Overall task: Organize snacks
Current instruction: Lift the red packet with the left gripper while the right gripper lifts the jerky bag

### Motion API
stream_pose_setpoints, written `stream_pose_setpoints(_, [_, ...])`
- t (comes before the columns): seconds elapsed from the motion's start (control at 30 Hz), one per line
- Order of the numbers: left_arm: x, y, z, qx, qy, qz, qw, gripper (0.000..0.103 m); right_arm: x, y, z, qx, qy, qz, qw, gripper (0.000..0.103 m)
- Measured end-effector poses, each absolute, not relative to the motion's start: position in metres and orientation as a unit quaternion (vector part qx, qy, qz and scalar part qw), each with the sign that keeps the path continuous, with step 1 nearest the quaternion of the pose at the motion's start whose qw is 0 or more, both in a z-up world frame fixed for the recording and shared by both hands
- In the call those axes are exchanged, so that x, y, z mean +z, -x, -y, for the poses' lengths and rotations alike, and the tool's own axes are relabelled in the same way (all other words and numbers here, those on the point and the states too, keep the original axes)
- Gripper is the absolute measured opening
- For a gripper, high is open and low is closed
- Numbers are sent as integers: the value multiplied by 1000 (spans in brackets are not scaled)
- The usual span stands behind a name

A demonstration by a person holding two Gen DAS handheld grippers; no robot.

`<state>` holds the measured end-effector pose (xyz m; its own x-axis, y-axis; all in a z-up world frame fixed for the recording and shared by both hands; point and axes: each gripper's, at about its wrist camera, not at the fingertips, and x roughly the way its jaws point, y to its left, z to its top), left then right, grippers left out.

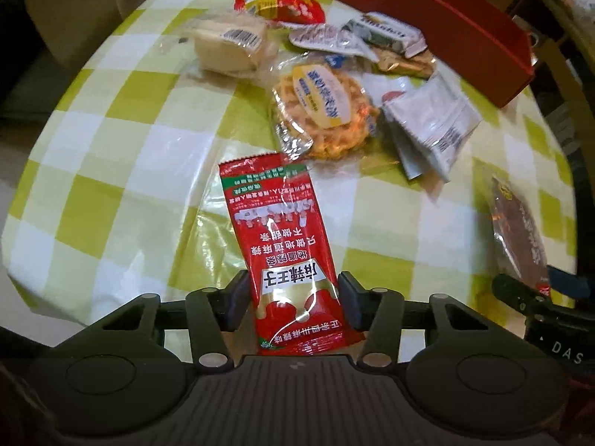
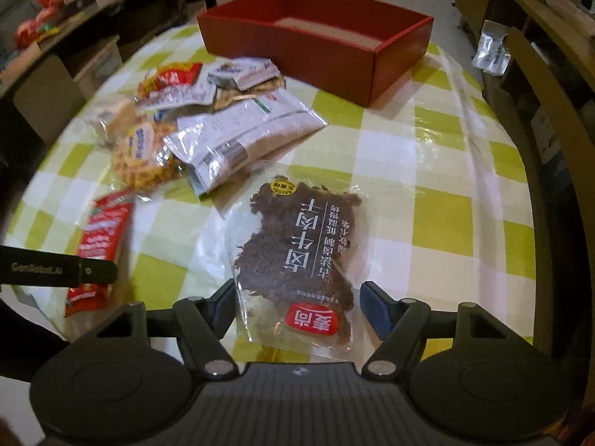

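Pickup step, both hands at once. Your left gripper [image 1: 293, 297] pinches the red packet [image 1: 284, 245] by its near end; the rest sticks out ahead over the table [image 1: 111, 171]. Right gripper [image 2: 297, 304] straddles the jerky bag [image 2: 301, 256], w/ a gap at the right pad, so can't tell if it's gripped. Red box [image 2: 334, 52] sits far ahead, past the snack pile [image 2: 208, 119]. Next: confirm the right grip, then carry both fwd to the box.

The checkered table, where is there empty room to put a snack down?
Bare green-and-white checkered tablecloth lies open between the red cardboard box and the clear dried-meat packet, out to the table's right edge. It is crowded on the left, where the silver foil pouch and round waffle cookie packet pile up.
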<state>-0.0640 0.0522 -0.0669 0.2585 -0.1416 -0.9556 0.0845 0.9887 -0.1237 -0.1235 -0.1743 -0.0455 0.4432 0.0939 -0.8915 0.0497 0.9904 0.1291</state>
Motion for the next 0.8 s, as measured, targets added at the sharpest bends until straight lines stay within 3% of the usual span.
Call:
stream_pose_setpoints(0.5, [-17, 80, -51, -154, 79, -574, 800, 55, -2, 143, 188, 37, -143, -465, 873, 79])
stream_pose_setpoints(0.53, [-15, 78, -49, -157, 79, -569, 803, 50, 0, 139, 189, 37, -146, -460, 875, 80])
stream_pose_setpoints(0.6, [-8, 72, -43, -165, 74, -559, 809, 20, 4, 133, 191, 37, -152, -453, 877, 80])
stream_pose_setpoints(0.77, [-1, 48, -35, -174, 72, -547, 816, 24, 3, 112, 197, 28, -156, -449, 879, 80])
stream_pose_setpoints(0.8, [-3, 46, -34, -177, 64, -551, 813, 32, 2, 111, 198, 28, -158, -450, 879, 80])
